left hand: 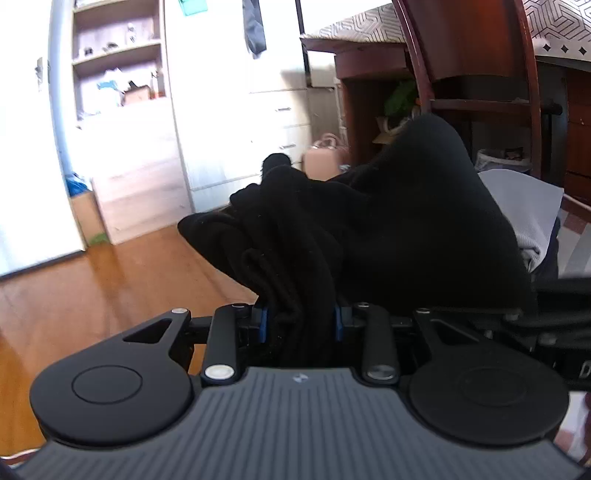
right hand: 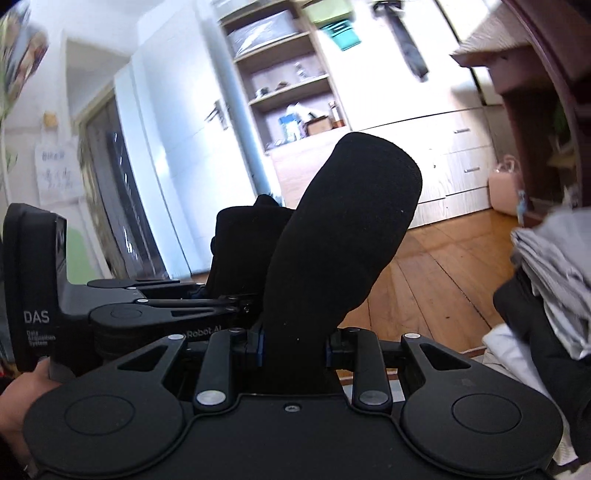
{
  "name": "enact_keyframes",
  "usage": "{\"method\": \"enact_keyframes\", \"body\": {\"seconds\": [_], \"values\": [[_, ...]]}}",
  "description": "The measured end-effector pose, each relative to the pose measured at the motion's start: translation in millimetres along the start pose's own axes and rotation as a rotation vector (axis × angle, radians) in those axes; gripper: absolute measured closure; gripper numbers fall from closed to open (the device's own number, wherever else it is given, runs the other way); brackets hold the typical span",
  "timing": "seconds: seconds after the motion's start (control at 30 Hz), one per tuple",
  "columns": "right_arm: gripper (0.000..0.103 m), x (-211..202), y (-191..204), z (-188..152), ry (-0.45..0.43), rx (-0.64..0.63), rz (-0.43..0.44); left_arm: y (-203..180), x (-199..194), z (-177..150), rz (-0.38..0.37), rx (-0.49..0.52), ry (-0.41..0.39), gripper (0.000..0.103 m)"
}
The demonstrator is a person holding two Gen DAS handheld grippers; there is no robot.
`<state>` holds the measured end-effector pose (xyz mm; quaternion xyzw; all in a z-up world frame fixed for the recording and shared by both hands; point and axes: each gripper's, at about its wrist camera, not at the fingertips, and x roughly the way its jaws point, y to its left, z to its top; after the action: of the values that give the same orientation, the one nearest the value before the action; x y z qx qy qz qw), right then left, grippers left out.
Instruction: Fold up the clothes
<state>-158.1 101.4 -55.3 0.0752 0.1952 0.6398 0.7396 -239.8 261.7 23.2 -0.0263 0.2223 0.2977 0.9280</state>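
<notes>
At the bottom centre of each view, the left gripper (left hand: 300,320) and right gripper (right hand: 293,345) are each clamped on the black garment (left hand: 388,221), which bunches upward mid-frame. Right of it lies a grey cloth pile (right hand: 550,258); beyond, the wooden floor (left hand: 92,288) and shelves (right hand: 291,85).

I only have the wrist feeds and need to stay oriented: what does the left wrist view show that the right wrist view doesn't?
Only the left wrist view shows the dark wooden chair and the patterned tabletop behind it, with the left gripper shut on bunched black garment.

Only the right wrist view shows the left gripper from the side with its DAS label, a hand, and the right gripper shut on the same cloth.

Both show the shelf unit, wooden floor, pink bag and grey clothes.
</notes>
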Motion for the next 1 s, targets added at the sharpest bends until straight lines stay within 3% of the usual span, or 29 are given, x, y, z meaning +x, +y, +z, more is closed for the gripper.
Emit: {"method": "enact_keyframes", "body": {"seconds": [0.1, 0.27, 0.53, 0.63, 0.73, 0.87, 0.9, 1.0], "values": [[0.072, -1, -29, -8, -0.018, 0.060, -0.032, -17, 29, 10, -0.037, 0.015, 0.028, 0.074], [0.072, -14, -64, 8, -0.073, 0.078, -0.044, -57, 45, 41, -0.046, 0.160, -0.011, 0.074], [0.072, -59, -113, 96, -0.320, 0.120, -0.174, -118, 87, 174, -0.281, 0.285, -0.155, 0.074], [0.072, -86, -146, 108, -0.413, 0.192, -0.244, -156, 128, 210, -0.361, 0.318, -0.123, 0.073], [0.071, -95, -191, 104, -0.434, 0.320, -0.390, -203, 187, 223, -0.398, 0.375, -0.039, 0.063], [0.058, -88, -249, 75, -0.365, 0.497, -0.595, -239, 239, 204, -0.259, 0.428, 0.020, 0.057], [0.055, -90, -258, 66, -0.342, 0.532, -0.595, -236, 243, 198, -0.240, 0.407, 0.024, 0.054], [0.043, -112, -258, 47, -0.337, 0.541, -0.495, -188, 241, 182, -0.323, 0.263, 0.047, 0.031]]}}
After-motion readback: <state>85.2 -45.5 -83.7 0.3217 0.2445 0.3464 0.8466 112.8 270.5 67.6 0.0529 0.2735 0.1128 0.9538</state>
